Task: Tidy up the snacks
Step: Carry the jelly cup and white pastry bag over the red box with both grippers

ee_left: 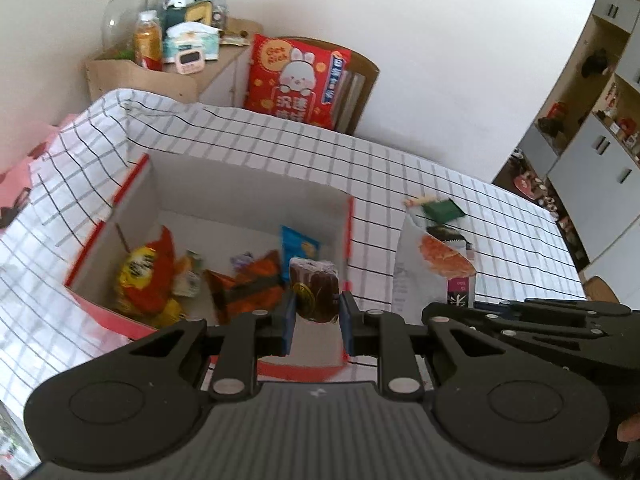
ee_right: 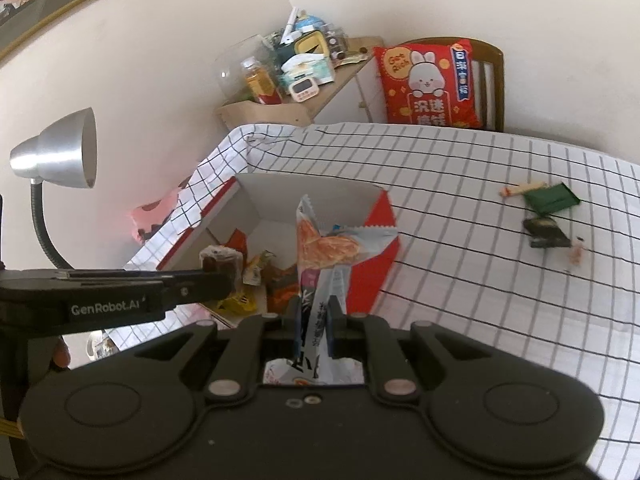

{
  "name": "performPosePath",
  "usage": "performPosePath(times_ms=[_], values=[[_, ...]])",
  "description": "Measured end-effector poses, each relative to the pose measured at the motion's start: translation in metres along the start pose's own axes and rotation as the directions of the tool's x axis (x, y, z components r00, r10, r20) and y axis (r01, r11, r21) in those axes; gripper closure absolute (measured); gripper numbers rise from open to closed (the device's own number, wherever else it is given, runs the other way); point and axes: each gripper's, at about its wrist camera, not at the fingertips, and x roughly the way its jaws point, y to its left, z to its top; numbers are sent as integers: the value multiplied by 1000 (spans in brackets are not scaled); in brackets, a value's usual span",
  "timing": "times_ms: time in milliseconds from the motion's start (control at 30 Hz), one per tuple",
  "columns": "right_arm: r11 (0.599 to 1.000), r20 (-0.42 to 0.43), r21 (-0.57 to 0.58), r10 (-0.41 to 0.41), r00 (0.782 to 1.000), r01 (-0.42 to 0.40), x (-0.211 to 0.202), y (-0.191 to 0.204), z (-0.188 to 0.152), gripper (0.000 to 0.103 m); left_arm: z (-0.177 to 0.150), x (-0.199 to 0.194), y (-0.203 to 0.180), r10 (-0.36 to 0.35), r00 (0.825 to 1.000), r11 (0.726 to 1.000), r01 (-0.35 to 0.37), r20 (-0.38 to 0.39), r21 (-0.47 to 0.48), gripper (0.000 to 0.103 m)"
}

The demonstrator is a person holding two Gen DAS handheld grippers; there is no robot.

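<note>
Blur smears the snacks heaped in the red-and-white box, so their labels cannot be read in either view; a yellow-and-red bag lies at its left end, orange packets in the middle and a blue packet stands toward its right wall. The box sits on the checked tablecloth, its near wall cut off behind the left gripper. That gripper's blue pads pinch a brown wrapped cake, upright, its long axis running up from the jaws, held over the box's near right corner. Its lower end is hidden between the pads.

To the right, the right gripper has its jaws pressed together on a tall white pouch printed with an orange food picture. The pouch stands upright and leans a little left, long axis pointing away from the jaws, top edge over the box's right side; its bottom is hidden inside the gripper's frame.

Only the right wrist view shows a silver desk lamp at far left and the left gripper from the side. On the cloth at far right lie a green packet and a dark packet, close together. A fingertip shows only in the left wrist view, as does the cabinet at right.
</note>
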Motion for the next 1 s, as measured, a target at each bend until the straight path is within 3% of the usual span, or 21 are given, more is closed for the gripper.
performPosePath(times_ms=[333,633,1000], values=[[1000,-11,-10,-10,1000,10,41,29,24,93,23,17,44,68,998,998,-68,4,8,81],[999,-61,15,-40,997,41,96,33,41,93,44,55,71,101,994,995,-100,-31,17,81],[995,-152,-3,-95,984,95,155,29,41,93,50,118,86,139,978,990,-130,-158,60,81]])
